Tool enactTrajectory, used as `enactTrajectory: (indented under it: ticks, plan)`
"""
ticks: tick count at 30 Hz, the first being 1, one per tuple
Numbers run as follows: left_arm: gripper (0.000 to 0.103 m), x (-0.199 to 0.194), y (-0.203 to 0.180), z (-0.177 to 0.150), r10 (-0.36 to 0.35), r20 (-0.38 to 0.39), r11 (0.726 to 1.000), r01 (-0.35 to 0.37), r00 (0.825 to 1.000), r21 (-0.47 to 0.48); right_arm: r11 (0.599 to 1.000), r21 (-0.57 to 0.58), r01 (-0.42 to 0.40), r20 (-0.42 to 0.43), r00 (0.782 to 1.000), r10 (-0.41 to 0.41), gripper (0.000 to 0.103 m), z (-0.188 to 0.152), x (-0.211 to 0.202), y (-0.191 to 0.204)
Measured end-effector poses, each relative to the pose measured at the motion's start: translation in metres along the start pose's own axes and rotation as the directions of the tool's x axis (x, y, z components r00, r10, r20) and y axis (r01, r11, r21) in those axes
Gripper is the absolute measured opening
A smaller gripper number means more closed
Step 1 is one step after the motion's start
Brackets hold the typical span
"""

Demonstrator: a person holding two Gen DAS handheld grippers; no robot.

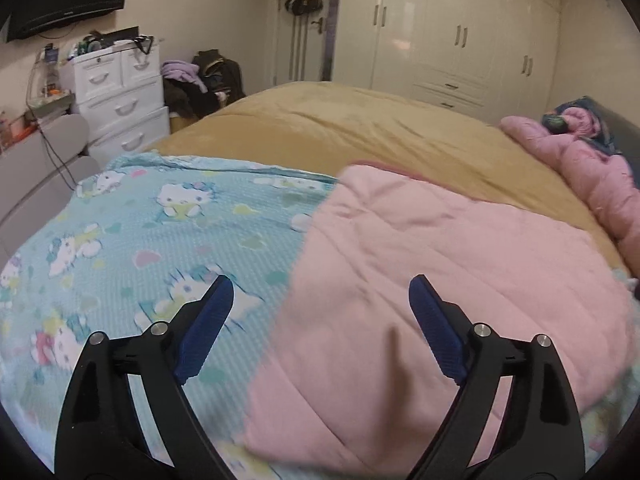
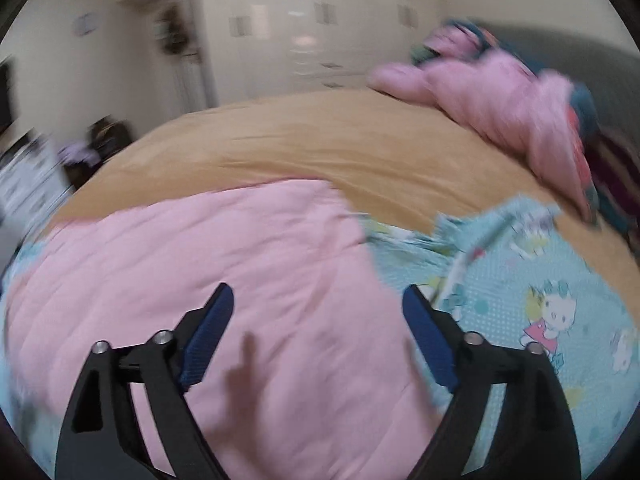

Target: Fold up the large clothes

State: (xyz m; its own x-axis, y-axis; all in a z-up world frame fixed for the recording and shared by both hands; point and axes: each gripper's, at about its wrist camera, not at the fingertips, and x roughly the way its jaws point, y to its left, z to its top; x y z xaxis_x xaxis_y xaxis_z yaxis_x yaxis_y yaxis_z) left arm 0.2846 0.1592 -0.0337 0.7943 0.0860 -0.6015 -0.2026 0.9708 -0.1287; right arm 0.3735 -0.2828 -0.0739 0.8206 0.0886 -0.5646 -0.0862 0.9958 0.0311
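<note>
Left wrist view: left gripper (image 1: 320,292) over a bed (image 1: 360,128), jaws spread wide, nothing between them. Below, a blue cartoon-print quilt (image 1: 140,240) spread flat, its pink lining (image 1: 420,280) folded over onto the right part. Farther back, mustard bedspread; pink bedding (image 1: 592,172) bunched at the headboard; white drawers (image 1: 120,96) at left.

Right wrist view, blurred: right gripper (image 2: 318,296) likewise wide open and empty, above the pink lining (image 2: 200,272). Blue print (image 2: 540,300) showing at right, with a rumpled edge (image 2: 472,240) just beyond the fold.

Likely step: one fold laid down and let go. Next move probably calls for picking two fresh corners or an edge, one per gripper, closing on a single layer, then carrying it across evenly.
</note>
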Motion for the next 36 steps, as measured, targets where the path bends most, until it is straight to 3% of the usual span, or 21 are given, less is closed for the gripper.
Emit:
enactTrajectory:
  ticks: [5, 10, 12, 16, 22, 24, 29, 36]
  plan:
    - [0.082, -0.015, -0.053, -0.032, -0.088, -0.057, 0.993, 0.092, 0.994, 0.073, 0.981, -0.168, -0.1, -0.024, 0.995, 0.097, 0.088, -0.026, -0.025, 0.064]
    - [0.083, -0.013, -0.099, -0.059, -0.069, -0.106, 0.982, 0.086, 0.992, 0.166, 0.961, -0.248, -0.121, -0.055, 0.992, 0.11, 0.088, -0.038, -0.021, 0.108]
    - [0.083, -0.007, -0.109, -0.067, -0.016, -0.113, 0.98, 0.038, 0.993, 0.195, 0.961, -0.254, -0.114, -0.105, 0.99, 0.09, 0.088, -0.041, -0.008, 0.118]
    - [0.086, 0.007, -0.108, -0.075, -0.013, -0.129, 0.982, 0.037, 0.992, 0.187, 0.975, -0.195, -0.103, -0.203, 0.977, 0.063, 0.09, -0.046, 0.019, 0.121]
    - [0.088, 0.012, -0.102, -0.084, -0.04, -0.115, 0.981, 0.061, 0.993, 0.186, 0.977, -0.193, -0.092, -0.21, 0.976, 0.051, 0.091, -0.051, 0.035, 0.124]
    - [0.089, 0.005, -0.099, -0.084, -0.056, -0.104, 0.98, 0.074, 0.993, 0.183, 0.979, -0.178, -0.099, -0.212, 0.976, 0.06, 0.091, -0.048, 0.03, 0.123]
    - [0.094, -0.017, -0.086, -0.078, -0.039, -0.061, 0.986, 0.048, 0.997, 0.159, 0.98, -0.059, -0.189, -0.164, 0.97, 0.177, 0.091, -0.038, -0.007, 0.112]
    - [0.094, -0.036, -0.056, -0.064, -0.003, -0.023, 0.997, 0.004, 1.0, 0.079, 0.966, -0.082, -0.245, -0.137, 0.963, 0.233, 0.095, -0.04, -0.043, 0.119]
